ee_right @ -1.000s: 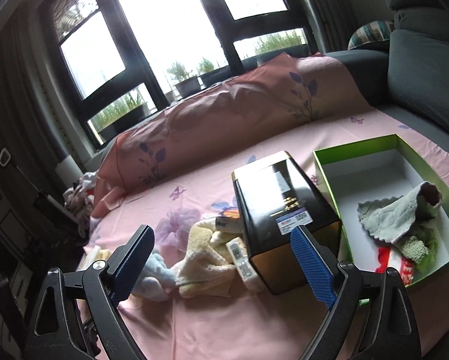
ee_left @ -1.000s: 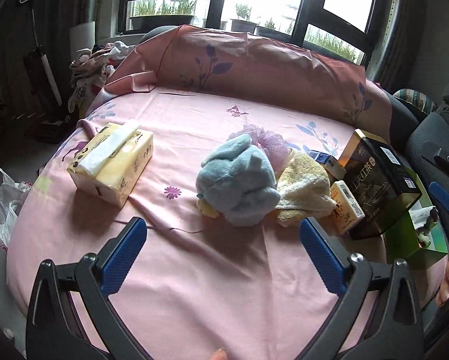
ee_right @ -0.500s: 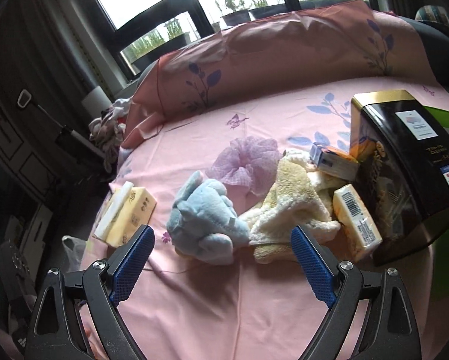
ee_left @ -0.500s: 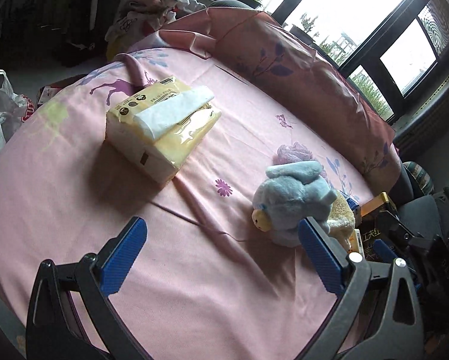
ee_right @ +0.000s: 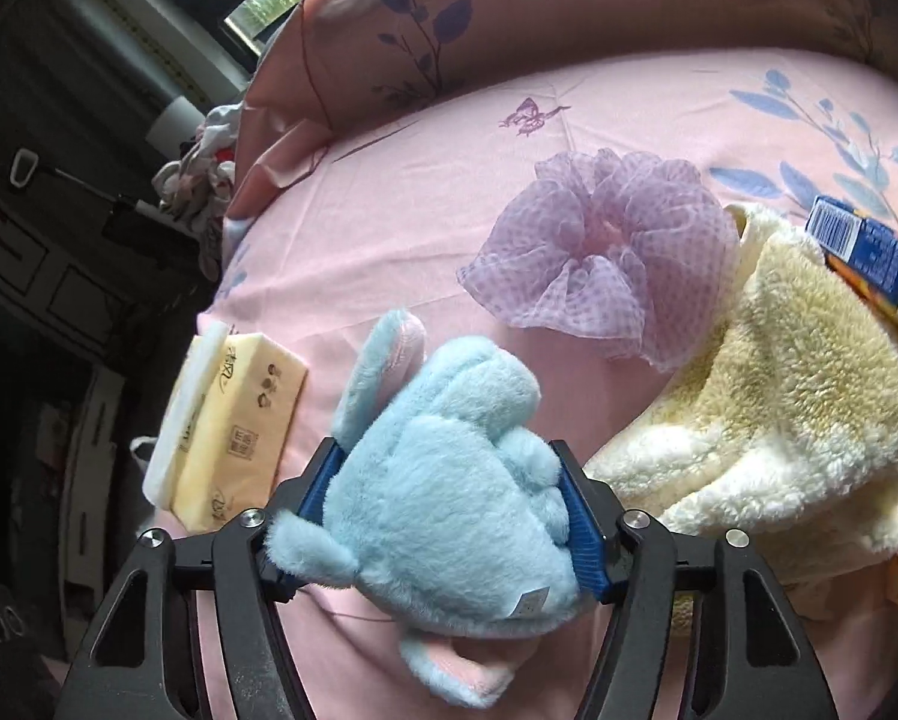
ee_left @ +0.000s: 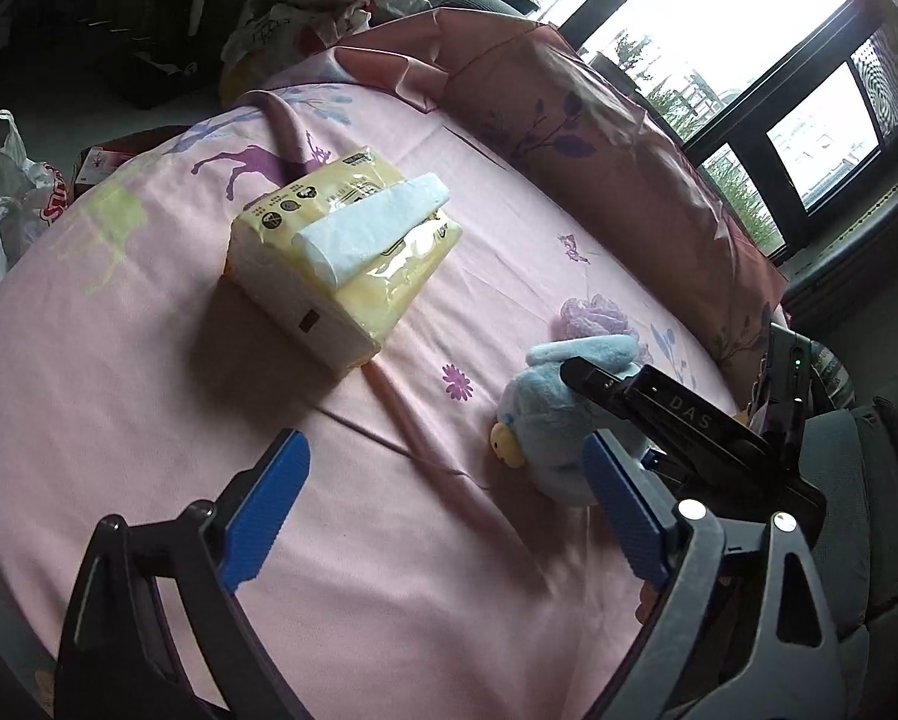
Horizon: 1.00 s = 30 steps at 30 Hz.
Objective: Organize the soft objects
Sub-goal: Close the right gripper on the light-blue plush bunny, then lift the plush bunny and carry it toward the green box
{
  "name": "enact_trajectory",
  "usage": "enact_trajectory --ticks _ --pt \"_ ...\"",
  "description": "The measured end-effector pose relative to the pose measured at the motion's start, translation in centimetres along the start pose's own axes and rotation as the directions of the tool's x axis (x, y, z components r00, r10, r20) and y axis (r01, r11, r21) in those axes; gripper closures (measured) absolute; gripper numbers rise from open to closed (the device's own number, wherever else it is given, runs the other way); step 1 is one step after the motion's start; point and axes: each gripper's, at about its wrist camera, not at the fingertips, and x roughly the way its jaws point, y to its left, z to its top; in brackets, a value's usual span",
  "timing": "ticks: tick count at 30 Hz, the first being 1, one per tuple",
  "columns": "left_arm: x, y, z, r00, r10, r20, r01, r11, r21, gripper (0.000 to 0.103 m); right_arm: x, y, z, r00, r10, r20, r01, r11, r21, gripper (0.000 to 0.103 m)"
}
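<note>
Blue plush toy lies on the pink bed sheet, pinched between the pads of the right gripper. Left gripper hangs spread and empty. Step in hand: grasp. Next move likely calls for lifting clear of the yellow towel.

"DAS" in raised letters on the right tongs, tissue pack print too small to read

The right gripper came down and squeezed the blue plush toy. The left gripper seems to have swung left.
</note>
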Motion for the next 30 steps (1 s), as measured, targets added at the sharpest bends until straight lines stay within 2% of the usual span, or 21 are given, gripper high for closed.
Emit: enact_trajectory --ticks 3,7,9,11,13,15,16,17,18,20,22,24,26,28,30 --pt "-0.1 -0.1 0.1 1.0 -0.015 0.0 0.015 1.0 0.005 0.021 -1.4 0.1 -0.6 0.998 0.049 -0.032 -0.047 0.997 0.061 0.048" --pt "0.0 -0.6 -0.1 1.0 -0.011 -0.006 0.011 0.999 0.03 0.025 -5.8 1.7 -2.7 0.994 0.109 -0.017 -0.108 0.994 0.021 0.048" --pt "0.1 -0.8 -0.3 0.999 -0.027 -0.018 0.028 0.999 0.036 0.026 -7.9 1.6 -4.4 0.983 0.182 -0.03 -0.181 0.983 0.031 0.048" --pt "0.1 -1.1 -0.4 0.998 -0.054 -0.031 0.055 0.998 0.037 0.027 -8.7 0.9 -6.2 0.963 0.259 -0.074 -0.253 0.964 0.08 0.048" --pt "0.2 -1.4 -0.6 0.995 -0.087 -0.044 0.089 0.995 0.046 0.028 -8.3 -0.2 -7.8 0.949 0.291 -0.118 -0.278 0.953 0.118 0.047" --pt "0.3 -2.0 -1.1 0.995 -0.084 -0.055 0.087 0.994 0.063 0.03 -7.2 -1.5 -8.9 0.959 0.246 -0.144 -0.227 0.965 0.133 0.046" --pt "0.5 -2.3 -1.4 0.995 -0.079 -0.065 0.084 0.994 0.074 0.031 -6.5 -2.3 -9.2 0.968 0.196 -0.154 -0.175 0.974 0.143 0.046" --pt "0.7 -2.7 -1.6 0.994 -0.077 -0.078 0.084 0.993 0.087 0.033 -5.8 -3.1 -9.3 0.977 0.14 -0.16 -0.116 0.982 0.151 0.041" --pt "1.0 -3.0 -1.9 0.992 -0.08 -0.093 0.089 0.991 0.096 0.034 -5.8 -3.7 -9.2 0.98 0.146 -0.137 -0.122 0.978 0.167 0.032" --pt "1.4 -3.5 -2.4 0.988 -0.098 -0.124 0.112 0.987 0.112 0.034 -6.4 -4.2 -8.7 0.983 0.141 -0.121 -0.121 0.98 0.157 0.031" --pt "1.7 -4.0 -2.9 0.984 -0.105 -0.143 0.124 0.984 0.128 0.035 -7.7 -4.2 -8.3 0.996 0.073 -0.057 -0.066 0.992 0.109 0.03" --pt "1.9 -4.6 -3.4 0.98 -0.111 -0.167 0.136 0.98 0.147 0.036 -9.1 -4.7 -7.8 1.0 0.009 0.007 -0.01 0.996 0.092 0.027" --pt "2.2 -5.4 -4.1 0.964 -0.151 -0.217 0.185 0.972 0.147 0.04 -10.1 -5.4 -7.6 0.999 0.013 0.031 -0.017 0.995 0.1 0.027" --pt "2.1 -6.2 -4.9 0.949 -0.189 -0.252 0.233 0.959 0.159 0.041 -11.0 -6.2 -7.5 0.997 0.07 0.034 -0.073 0.991 0.108 0.027" --pt "1.9 -7.3 -6.0 0.944 -0.185 -0.274 0.249 0.943 0.221 0.041 -12.0 -6.8 -7.7 0.992 0.116 0.052 -0.122 0.985 0.123 0.027"
